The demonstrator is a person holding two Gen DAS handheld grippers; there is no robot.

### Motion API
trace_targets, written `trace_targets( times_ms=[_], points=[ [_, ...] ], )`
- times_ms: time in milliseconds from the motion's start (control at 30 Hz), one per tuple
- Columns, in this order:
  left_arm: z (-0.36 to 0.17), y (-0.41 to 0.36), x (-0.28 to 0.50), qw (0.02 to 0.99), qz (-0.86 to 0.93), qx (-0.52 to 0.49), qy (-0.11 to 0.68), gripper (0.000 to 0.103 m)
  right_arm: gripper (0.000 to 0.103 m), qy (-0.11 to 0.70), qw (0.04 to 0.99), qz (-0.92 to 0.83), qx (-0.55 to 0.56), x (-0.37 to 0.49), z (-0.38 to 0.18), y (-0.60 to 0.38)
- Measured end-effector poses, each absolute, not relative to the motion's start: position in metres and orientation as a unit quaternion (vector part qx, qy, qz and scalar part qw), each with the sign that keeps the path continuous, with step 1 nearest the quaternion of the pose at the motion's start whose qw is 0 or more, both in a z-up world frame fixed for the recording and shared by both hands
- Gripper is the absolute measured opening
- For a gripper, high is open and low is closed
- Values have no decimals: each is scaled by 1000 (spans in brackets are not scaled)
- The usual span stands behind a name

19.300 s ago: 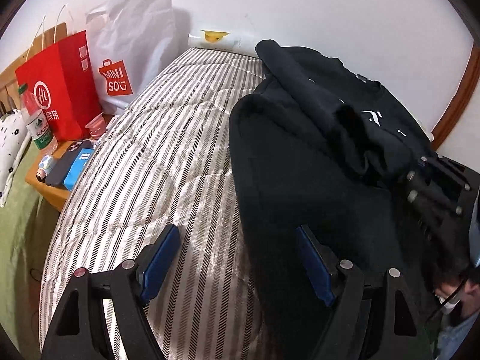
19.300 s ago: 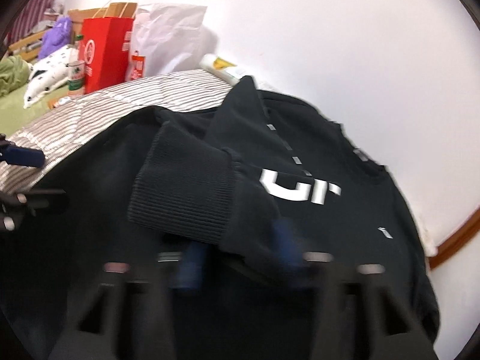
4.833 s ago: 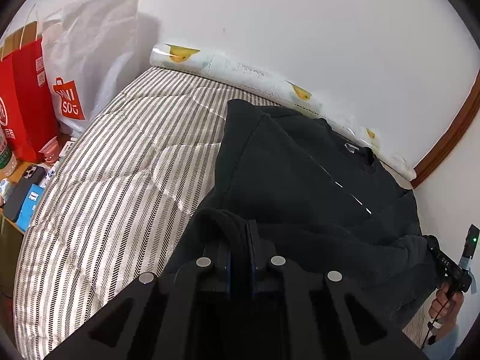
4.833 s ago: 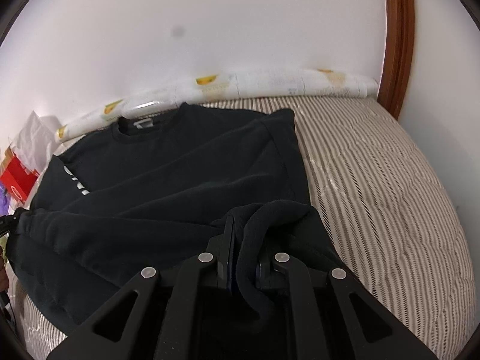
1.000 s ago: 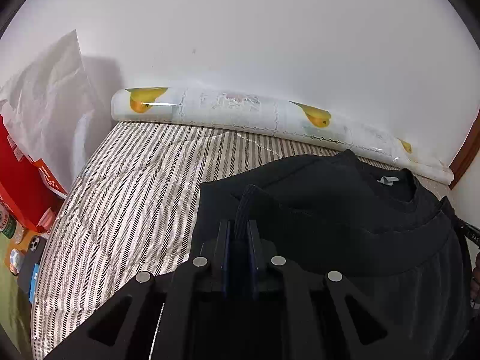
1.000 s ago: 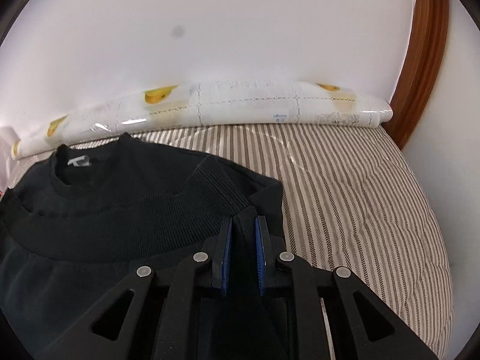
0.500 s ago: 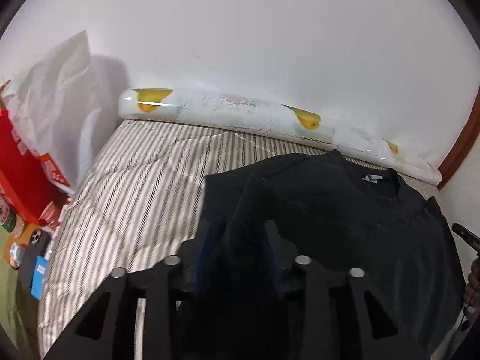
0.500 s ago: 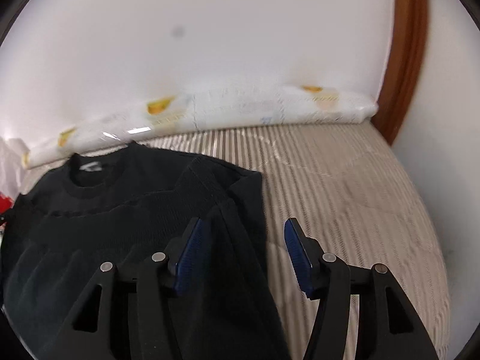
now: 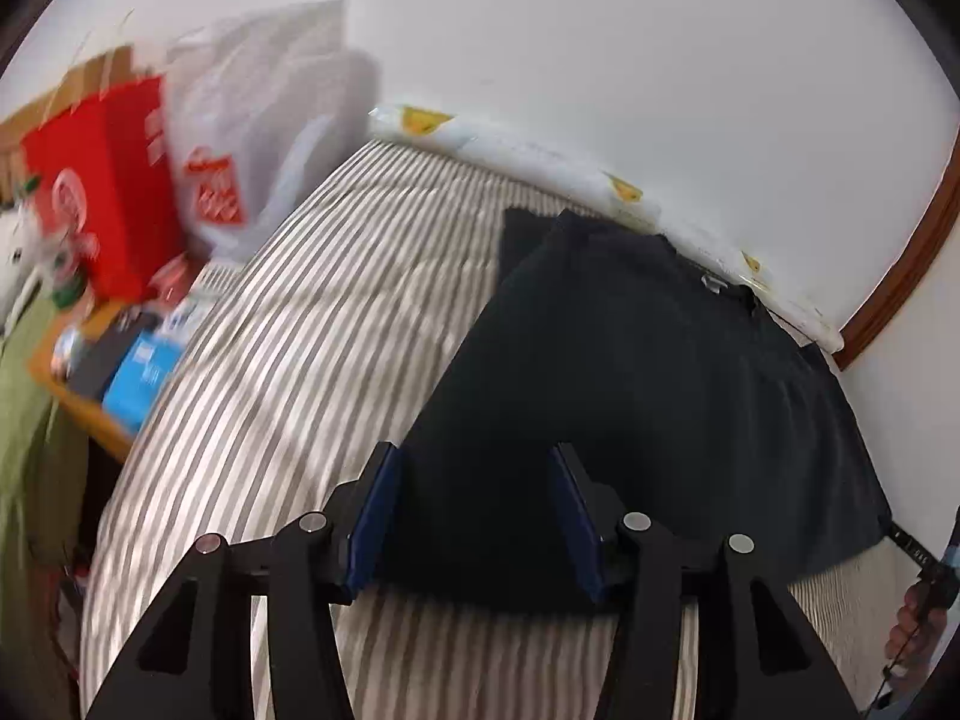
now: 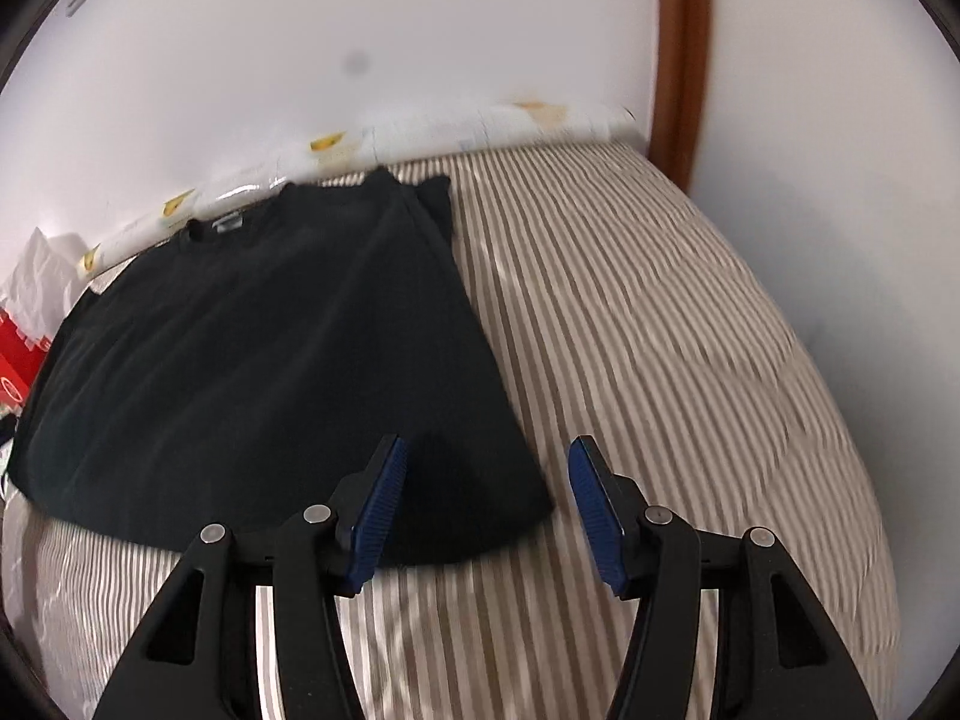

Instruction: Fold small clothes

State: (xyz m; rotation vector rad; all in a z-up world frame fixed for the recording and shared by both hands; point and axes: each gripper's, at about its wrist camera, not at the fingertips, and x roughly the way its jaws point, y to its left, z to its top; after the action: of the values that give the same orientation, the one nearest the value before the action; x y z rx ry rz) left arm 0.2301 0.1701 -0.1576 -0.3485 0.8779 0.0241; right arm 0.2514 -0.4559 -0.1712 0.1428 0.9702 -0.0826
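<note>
On my left a red bag (image 9: 99,180) and a white bag (image 9: 264,120) stand against the wall, blurred, with a small table (image 9: 90,372) of clutter below them. Next comes the striped mattress (image 9: 288,360), and along its far edge by the wall lies a long roll (image 9: 540,156) printed with yellow shapes.

My left gripper (image 9: 474,516) has just been opening; its blue pads (image 9: 375,516) stand apart with nothing pressed between them, only the near edge of the sweater (image 9: 630,372) seen beyond the gap. The sweater is black and lies flat and folded on the mattress, collar toward the roll.

My right gripper (image 10: 483,507) is also apart, jaws wide and bare; the sweater's (image 10: 270,348) near right corner shows between its pads (image 10: 378,510) but they do not touch it. Right of the sweater the mattress (image 10: 660,330) is bare stripes, running to a brown wooden post (image 10: 681,60) at the wall.
</note>
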Motion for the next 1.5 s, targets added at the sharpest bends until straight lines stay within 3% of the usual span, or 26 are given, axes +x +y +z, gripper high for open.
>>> trace_targets(
  times_ms=[333,500,800,900,967,1033,1133,1500],
  points=[
    [-188,185,181,866,-4,-249,433,50,58,471,874,-25,118,208,-180,-457],
    [-193,192,193,856,-21,-311,412,54,66,465,868,-18,173,221,-183,-461],
    [-192,180,228,857,-15,-315,409,52,66,450,853,-24,262,257,-198,-468],
    [-190,172,235,860,2,-288,421,38,60,454,847,-27,277,265,-204,-468],
    [-189,171,234,859,-4,-292,421,20,43,454,850,-33,264,268,-204,-466],
    [-185,173,230,862,-2,-292,414,15,26,450,857,-28,250,266,-200,-465],
    [-180,174,220,861,-2,-302,409,12,22,443,862,-17,247,257,-192,-466],
    [-165,169,150,867,-2,-296,400,12,22,441,860,7,257,190,-175,-469]
  ],
)
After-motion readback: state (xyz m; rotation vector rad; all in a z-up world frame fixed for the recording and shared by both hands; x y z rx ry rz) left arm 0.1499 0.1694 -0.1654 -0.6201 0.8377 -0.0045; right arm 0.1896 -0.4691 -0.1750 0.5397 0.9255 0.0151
